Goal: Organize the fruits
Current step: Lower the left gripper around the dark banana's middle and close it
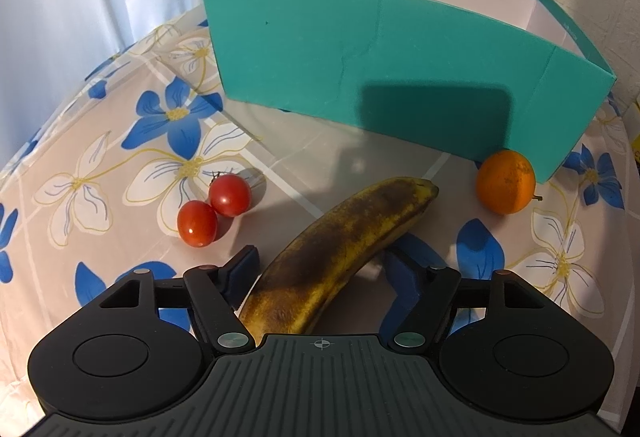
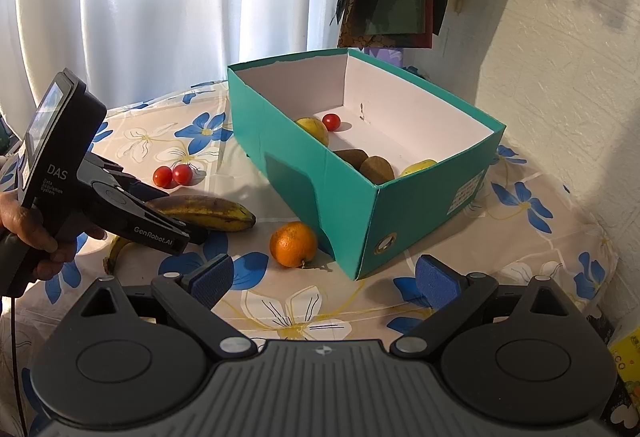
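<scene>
A browned banana (image 1: 336, 253) lies on the flowered tablecloth, between the open fingers of my left gripper (image 1: 324, 273); the pads stand apart from its sides. It also shows in the right wrist view (image 2: 208, 212) with the left gripper (image 2: 176, 225) over it. Two red tomatoes (image 1: 214, 209) lie left of it, an orange (image 1: 506, 181) lies right, against the teal box (image 1: 360, 57). In the right wrist view the box (image 2: 352, 205) holds a tomato (image 2: 331, 121), two yellow fruits and two brown kiwis (image 2: 376, 169). My right gripper (image 2: 324, 279) is open and empty, near the orange (image 2: 293, 244).
White curtains hang behind the table. A textured wall (image 2: 560, 85) stands to the right, with dark bags hanging above the box. A person's hand (image 2: 28, 225) holds the left gripper. The table's edge curves at the left and right.
</scene>
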Motion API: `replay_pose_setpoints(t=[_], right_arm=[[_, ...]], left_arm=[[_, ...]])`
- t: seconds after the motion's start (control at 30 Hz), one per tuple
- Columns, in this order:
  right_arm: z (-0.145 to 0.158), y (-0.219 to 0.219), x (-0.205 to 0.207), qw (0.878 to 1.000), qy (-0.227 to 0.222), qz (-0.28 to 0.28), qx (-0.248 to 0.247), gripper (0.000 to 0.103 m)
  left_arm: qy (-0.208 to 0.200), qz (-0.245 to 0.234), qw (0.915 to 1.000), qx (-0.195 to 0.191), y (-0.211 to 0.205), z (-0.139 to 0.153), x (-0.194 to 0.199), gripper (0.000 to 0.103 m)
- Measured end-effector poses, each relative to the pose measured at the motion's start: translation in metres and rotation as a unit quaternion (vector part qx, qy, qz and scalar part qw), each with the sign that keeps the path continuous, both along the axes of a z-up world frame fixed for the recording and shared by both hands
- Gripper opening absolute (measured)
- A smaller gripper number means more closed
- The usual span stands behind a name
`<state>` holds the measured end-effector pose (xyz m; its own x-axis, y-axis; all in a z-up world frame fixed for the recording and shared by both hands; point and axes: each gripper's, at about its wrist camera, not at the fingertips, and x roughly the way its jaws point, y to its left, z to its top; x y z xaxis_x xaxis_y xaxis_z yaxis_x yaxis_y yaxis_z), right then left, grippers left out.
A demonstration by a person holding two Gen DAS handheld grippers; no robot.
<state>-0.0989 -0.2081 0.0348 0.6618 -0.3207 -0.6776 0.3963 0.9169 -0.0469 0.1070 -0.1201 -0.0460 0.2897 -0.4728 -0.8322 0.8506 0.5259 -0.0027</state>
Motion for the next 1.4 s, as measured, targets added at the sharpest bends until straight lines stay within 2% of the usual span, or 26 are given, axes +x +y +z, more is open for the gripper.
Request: replay_pose_setpoints(t=[0.4, 0.6, 0.67, 0.8, 1.07, 1.4], right_arm=[[-0.001, 0.001, -0.001, 1.000, 0.000, 0.001, -0.001, 0.098], [-0.001, 0.003, 0.000, 1.000, 0.002, -0.002, -0.001, 0.098], [-0.001, 0.003, -0.001, 1.000, 0.002, -0.003, -0.002, 0.098], [-0.001, 0.003, 0.000, 1.000, 0.003, -0.004, -0.003, 0.098], [-0.001, 0.006, 0.003, 1.000, 0.006, -0.001, -0.007, 0.098], [-0.004, 0.010, 0.007, 1.000, 0.012, 0.012, -0.007, 0.097]], left_arm=[[-0.004, 0.005, 0.9999, 0.010, -0.001, 0.002, -0.001, 0.074], [-0.020, 0.019, 0.9995, 0.019, -0.002, 0.005, -0.006, 0.065], [-0.022, 0.027, 0.9991, 0.024, -0.002, 0.006, -0.006, 0.057], [-0.030, 0.035, 0.9985, 0.027, -0.001, 0.008, -0.010, 0.056], [-0.044, 0.066, 0.9966, 0.023, 0.003, 0.013, -0.015, 0.046], [-0.045, 0.122, 0.9912, 0.023, 0.014, 0.019, -0.021, 0.042]])
